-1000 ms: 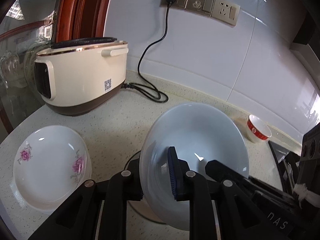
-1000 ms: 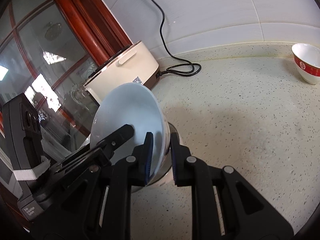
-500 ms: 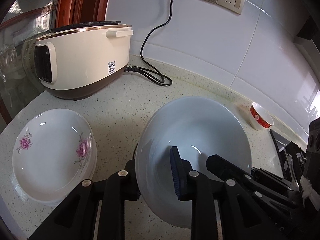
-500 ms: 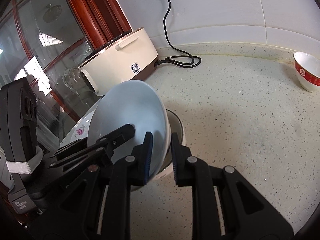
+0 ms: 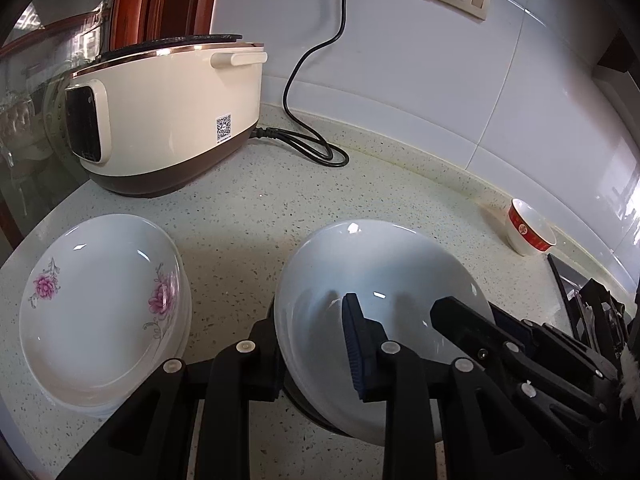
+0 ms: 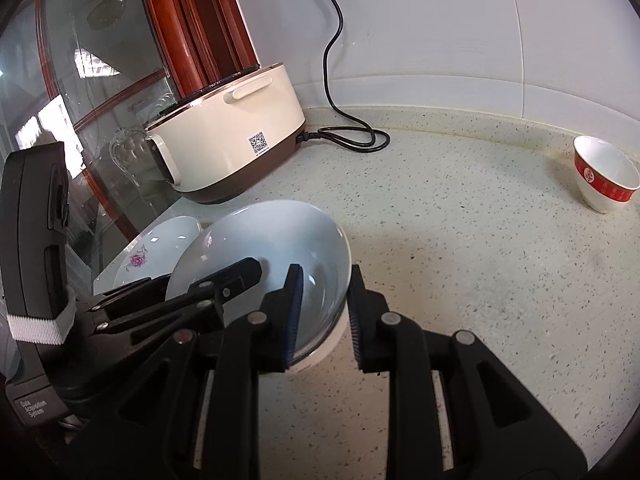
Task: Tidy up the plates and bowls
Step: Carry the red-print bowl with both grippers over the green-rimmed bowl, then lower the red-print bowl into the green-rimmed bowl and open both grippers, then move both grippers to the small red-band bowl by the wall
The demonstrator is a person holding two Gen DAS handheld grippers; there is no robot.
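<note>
Where speckled stone spreads, glossy round bowl (image 5: pixel 380 280)

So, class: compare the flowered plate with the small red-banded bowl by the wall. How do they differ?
The flowered plate is wide and shallow; the red-banded bowl is small and deep. The plate carries pink flowers inside; the bowl has a red band outside. The plate tops a stack near the counter's edge; the bowl stands alone by the wall. Both are white inside and upright.

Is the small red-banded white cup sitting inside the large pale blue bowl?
No, the small red-banded white cup stands alone near the wall, apart from the large pale blue bowl.
</note>
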